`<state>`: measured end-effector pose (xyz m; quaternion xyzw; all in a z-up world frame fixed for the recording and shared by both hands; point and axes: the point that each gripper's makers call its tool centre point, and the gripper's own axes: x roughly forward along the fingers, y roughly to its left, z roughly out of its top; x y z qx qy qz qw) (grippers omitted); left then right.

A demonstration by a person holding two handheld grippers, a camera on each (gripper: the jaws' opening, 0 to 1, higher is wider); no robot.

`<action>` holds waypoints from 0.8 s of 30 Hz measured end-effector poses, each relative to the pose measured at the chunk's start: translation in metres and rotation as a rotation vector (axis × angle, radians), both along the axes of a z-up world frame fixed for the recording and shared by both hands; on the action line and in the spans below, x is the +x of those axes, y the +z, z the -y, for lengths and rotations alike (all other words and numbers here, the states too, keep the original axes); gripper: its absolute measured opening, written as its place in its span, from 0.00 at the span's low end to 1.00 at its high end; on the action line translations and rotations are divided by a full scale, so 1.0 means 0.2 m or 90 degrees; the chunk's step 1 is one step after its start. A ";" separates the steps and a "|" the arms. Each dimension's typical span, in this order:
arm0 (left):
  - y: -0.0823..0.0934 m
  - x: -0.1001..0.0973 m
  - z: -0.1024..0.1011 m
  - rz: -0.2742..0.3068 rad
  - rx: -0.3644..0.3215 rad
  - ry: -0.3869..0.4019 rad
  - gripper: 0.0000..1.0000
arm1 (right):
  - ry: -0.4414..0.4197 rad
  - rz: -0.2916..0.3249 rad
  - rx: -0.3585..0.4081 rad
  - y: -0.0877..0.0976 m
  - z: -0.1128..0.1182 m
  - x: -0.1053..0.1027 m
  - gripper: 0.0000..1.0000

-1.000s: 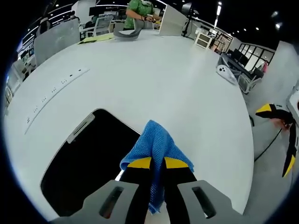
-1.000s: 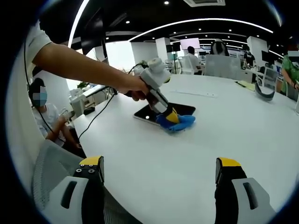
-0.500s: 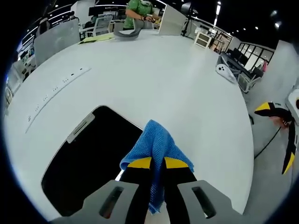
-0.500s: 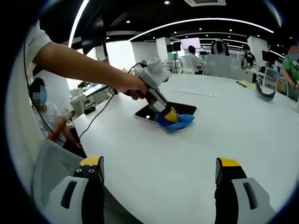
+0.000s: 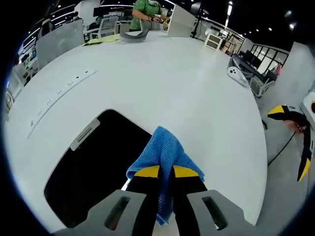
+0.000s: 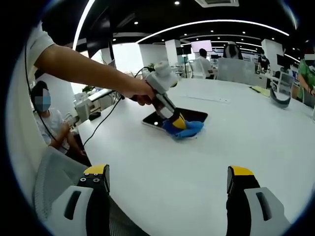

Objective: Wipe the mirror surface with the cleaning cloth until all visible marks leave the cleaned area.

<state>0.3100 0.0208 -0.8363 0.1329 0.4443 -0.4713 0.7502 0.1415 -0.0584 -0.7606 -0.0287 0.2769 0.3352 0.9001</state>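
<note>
My left gripper (image 5: 166, 172) is clamped on the blue woven cleaning cloth (image 5: 164, 150), pressing it against the near edge of the dark rectangular mirror (image 5: 93, 167) lying flat on the white round table (image 5: 162, 83). My right gripper (image 6: 167, 184) hovers well apart above the table, jaws spread wide, holding nothing.

Cloth (image 5: 165, 150): blue, knitted waffle weave, rough, matt. Mirror (image 5: 93, 169): dark glass, glossy, smooth. Bench (image 5: 162, 83): white, smooth, faint sheen. Left tongs (image 5: 166, 172): black and yellow tips, matt grey plastic body
</note>
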 end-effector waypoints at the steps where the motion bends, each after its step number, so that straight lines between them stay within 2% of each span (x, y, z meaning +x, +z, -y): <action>1: 0.00 0.00 0.00 0.000 0.000 0.000 0.06 | 0.000 0.001 -0.001 0.00 0.00 0.00 0.99; 24: 0.00 0.00 -0.04 0.002 0.007 -0.006 0.06 | 0.006 0.000 -0.002 0.00 -0.01 0.02 0.99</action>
